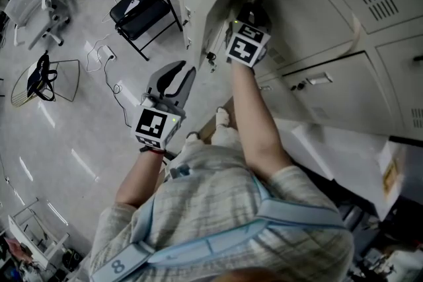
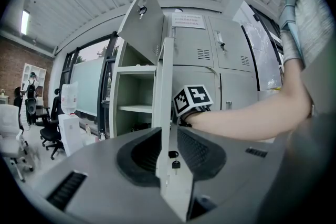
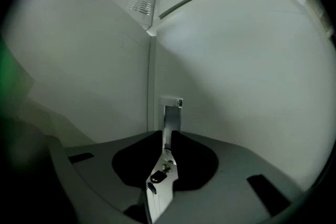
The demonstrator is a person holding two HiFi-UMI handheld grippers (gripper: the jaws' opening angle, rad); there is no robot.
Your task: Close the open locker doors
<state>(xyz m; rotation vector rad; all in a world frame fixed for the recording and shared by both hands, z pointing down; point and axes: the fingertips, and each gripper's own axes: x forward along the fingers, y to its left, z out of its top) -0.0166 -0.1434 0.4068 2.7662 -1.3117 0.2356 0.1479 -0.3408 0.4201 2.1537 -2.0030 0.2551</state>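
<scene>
Right now, right gripper [image 3: 167, 139] clamping upright edge of open locker door [image 2: 166, 102] near key [image 2: 172, 164]; left gripper [image 1: 173, 78] gaping wide, straddling same edge, not pinching.

Chair [image 1: 142, 10] and cables [image 1: 114, 79] on floor [image 1: 73, 135]

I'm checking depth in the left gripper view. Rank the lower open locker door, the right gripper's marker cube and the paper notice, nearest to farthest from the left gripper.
1. Lower open locker door: edge between the jaws, centre.
2. Right gripper's marker cube: just behind that edge, slightly right.
3. Paper notice: on a closed upper locker, top centre.
</scene>
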